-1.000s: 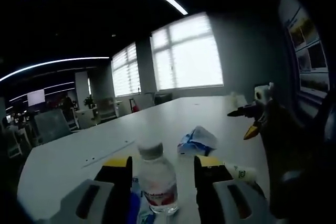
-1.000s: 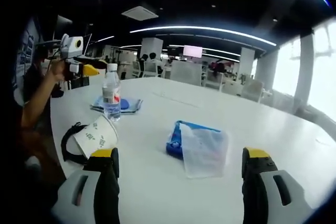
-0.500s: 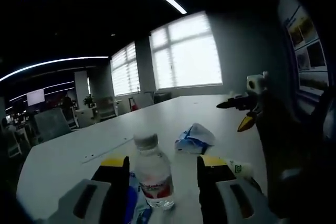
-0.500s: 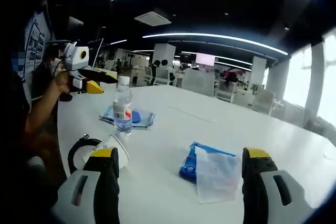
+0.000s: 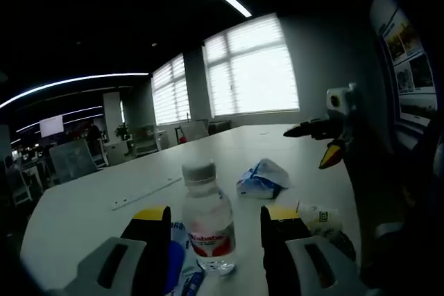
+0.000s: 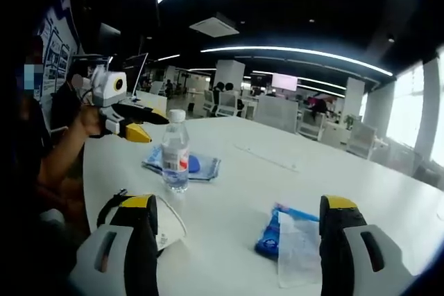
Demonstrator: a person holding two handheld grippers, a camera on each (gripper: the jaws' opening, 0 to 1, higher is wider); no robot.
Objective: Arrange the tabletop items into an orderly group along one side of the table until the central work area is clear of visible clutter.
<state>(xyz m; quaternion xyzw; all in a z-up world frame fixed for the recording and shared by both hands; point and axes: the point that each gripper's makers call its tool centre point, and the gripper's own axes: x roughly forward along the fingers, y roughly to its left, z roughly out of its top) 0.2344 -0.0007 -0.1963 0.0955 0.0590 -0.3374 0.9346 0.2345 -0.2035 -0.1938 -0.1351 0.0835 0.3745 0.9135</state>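
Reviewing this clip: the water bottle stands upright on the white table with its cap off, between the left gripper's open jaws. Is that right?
Not quite. The water bottle has its cap on, as the left gripper view shows. It does stand upright on the white table, in line with the gap of the left gripper, whose jaws are open.

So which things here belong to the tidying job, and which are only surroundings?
Belong to the job:
- water bottle
- blue flat packet under and behind the bottle
- blue and white bag
- white paper cup
- black strap by the cup
- left gripper and right gripper, both open

Only surroundings:
- office chairs
- windows
- wall posters
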